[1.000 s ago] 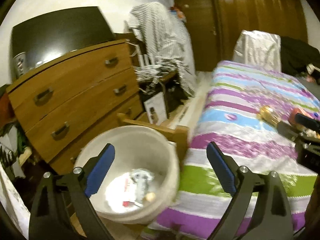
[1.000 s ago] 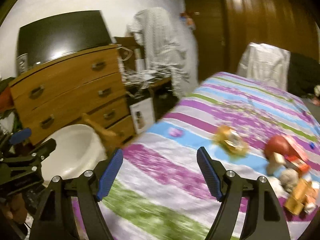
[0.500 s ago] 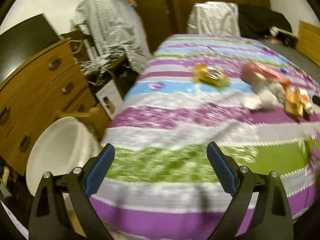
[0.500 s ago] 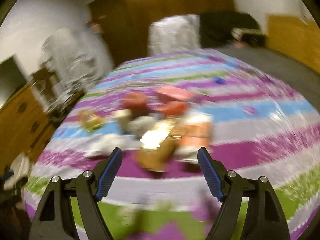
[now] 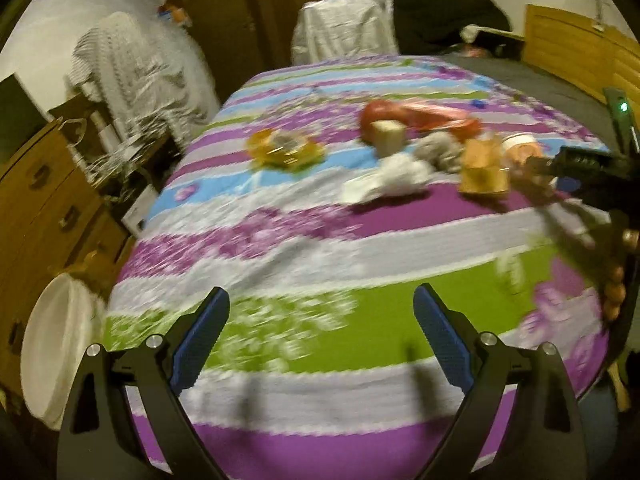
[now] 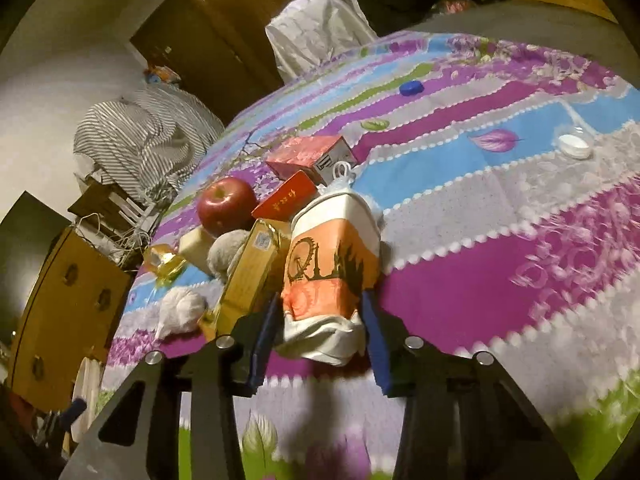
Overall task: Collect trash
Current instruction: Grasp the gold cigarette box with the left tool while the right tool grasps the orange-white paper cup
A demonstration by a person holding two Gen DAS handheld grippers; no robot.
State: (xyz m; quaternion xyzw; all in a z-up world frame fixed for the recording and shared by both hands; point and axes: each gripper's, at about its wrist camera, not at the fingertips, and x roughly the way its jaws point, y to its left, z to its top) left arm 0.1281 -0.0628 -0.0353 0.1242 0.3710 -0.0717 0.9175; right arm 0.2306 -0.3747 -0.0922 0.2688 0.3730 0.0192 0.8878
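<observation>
Right gripper point(image 6: 320, 328) swung off the bucket side onto the trash pile; fingers just closing, blue pads now pinching the orange paper cup point(image 6: 332, 264) lying on the bed point(image 6: 500, 208). Left gripper point(image 5: 320, 334) wide open, empty, over the bedspread; white bucket point(image 5: 56, 344) now far left of its fingers.

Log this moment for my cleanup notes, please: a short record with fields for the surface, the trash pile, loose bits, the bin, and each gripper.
surface: bed with striped bedspread
pile: paper cup, yellow box, red box, pink box, apple, crumpled tissue
loose bits: blue cap, white lid, gold wrapper
bin: white bucket on the floor beside the bed
left gripper: open, nothing between the jaws
right gripper: jaws just closed in, pads against the paper cup
</observation>
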